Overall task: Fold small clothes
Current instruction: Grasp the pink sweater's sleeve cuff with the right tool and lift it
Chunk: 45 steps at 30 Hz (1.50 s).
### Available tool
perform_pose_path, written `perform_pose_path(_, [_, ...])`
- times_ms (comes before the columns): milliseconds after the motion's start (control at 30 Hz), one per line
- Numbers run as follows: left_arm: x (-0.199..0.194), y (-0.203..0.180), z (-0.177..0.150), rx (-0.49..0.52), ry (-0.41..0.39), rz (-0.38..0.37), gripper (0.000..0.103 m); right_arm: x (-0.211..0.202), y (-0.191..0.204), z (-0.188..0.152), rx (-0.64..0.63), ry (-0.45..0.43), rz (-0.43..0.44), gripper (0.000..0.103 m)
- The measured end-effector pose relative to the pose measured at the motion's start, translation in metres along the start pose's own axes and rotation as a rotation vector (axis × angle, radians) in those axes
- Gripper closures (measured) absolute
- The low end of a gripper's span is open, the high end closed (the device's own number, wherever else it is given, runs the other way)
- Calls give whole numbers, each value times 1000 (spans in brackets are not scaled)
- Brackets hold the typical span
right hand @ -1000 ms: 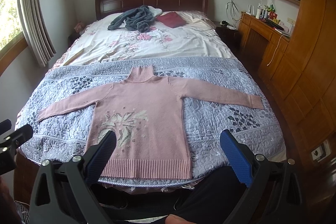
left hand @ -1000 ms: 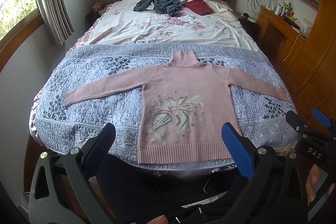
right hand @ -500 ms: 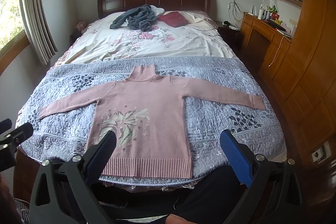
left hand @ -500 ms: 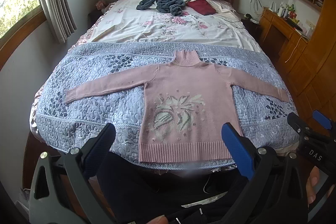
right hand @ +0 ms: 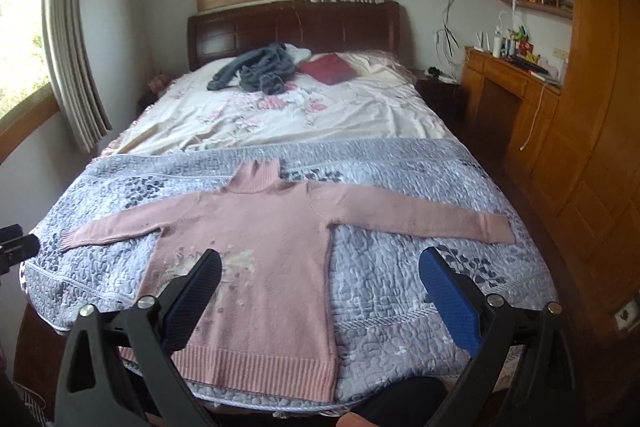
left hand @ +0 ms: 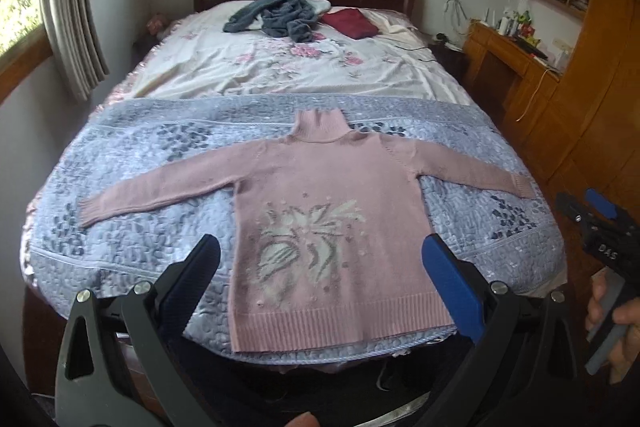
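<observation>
The pink turtleneck sweater (left hand: 328, 227) lies flat, sleeves spread, on the grey quilt (left hand: 132, 167) — just ahead of the left gripper (left hand: 320, 259) and right gripper (right hand: 320, 271), both spread wide, holding nothing.

Pink sweater (left hand: 328, 211): flat, sleeves spread, on grey quilt (left hand: 132, 163). Left gripper (left hand: 320, 259): jaws wide apart, above hem. Right gripper (left hand: 600, 223): at right edge, hand-held (left hand: 616, 323). Blue garment (left hand: 276, 13), red cloth (left hand: 350, 23): near headboard.

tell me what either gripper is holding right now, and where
Nothing. Both the left gripper and right gripper are open above the flat sweater.
</observation>
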<state>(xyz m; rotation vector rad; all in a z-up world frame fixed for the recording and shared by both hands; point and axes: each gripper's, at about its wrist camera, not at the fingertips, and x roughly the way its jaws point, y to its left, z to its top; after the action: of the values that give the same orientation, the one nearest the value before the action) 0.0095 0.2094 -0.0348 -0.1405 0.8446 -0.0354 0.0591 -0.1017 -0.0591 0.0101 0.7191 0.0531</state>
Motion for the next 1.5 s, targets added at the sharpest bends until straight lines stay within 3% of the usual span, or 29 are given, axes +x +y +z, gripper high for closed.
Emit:
perform_pose_path(200, [66, 9, 21, -91, 55, -108, 3, 103, -126, -8, 268, 167, -29, 6])
perform_pose_path(267, [83, 9, 25, -123, 78, -117, 3, 137, -176, -14, 411, 229, -23, 21])
perform_pose_path(400, [106, 3, 31, -152, 94, -136, 3, 196, -277, -35, 751, 305, 43, 33])
perform_pose_path(533, [121, -4, 33, -125, 91, -93, 3, 238, -359, -57, 1056, 247, 113, 38])
perform_pose_path(667, [144, -7, 37, -131, 121, -80, 3, 280, -416, -76, 1269, 170, 188, 42])
perform_pose_path(767, [164, -10, 40, -148, 147, -84, 3, 307, -440, -83, 1333, 155, 197, 53])
perform_pose_path(967, [197, -14, 49, -161, 172, -103, 3, 342, -464, -96, 1384, 170, 115, 55])
perform_pose_path(1233, [237, -4, 56, -219, 211, -134, 3, 360, -472, -92, 1357, 156, 67, 55])
perform_pose_path(1300, [248, 4, 56, -254, 231, -139, 3, 359, -470, -86, 1325, 155, 45, 68])
perform_pose_path(1367, [259, 14, 55, -302, 260, -158, 3, 357, -467, -78, 1286, 156, 24, 90])
perform_pose_path(1500, [270, 30, 57, -347, 273, -182, 3, 346, -453, -44, 1195, 117, 6, 96])
